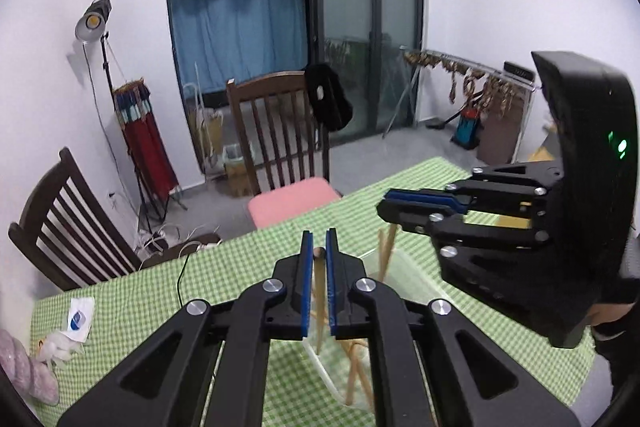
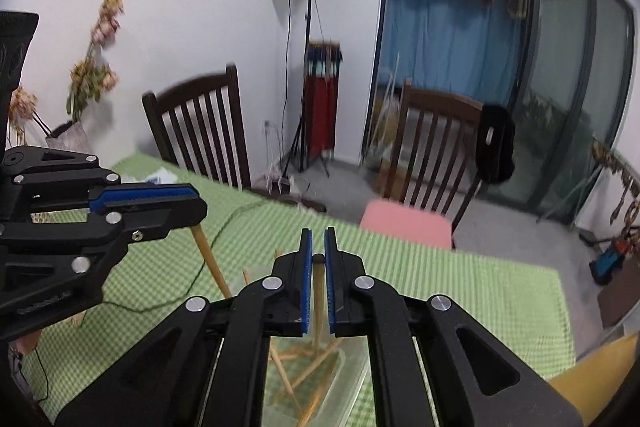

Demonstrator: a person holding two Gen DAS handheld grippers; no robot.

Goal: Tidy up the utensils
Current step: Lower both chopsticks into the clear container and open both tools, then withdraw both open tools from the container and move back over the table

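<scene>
Both grippers, left [image 1: 319,251] and right [image 2: 319,249], are clamped on one chopstick [image 1: 319,291] each above the clear tray [image 1: 416,279]; either could be dropped outside it if swung.

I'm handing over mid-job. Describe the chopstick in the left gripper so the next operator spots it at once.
Find the green checked tablecloth, then the clear container on it holding loose wooden chopsticks. The left gripper is shut on one wooden chopstick above it. Unlike the ones lying in the container, it stands nearly upright between blue pads, its round tip showing.
</scene>
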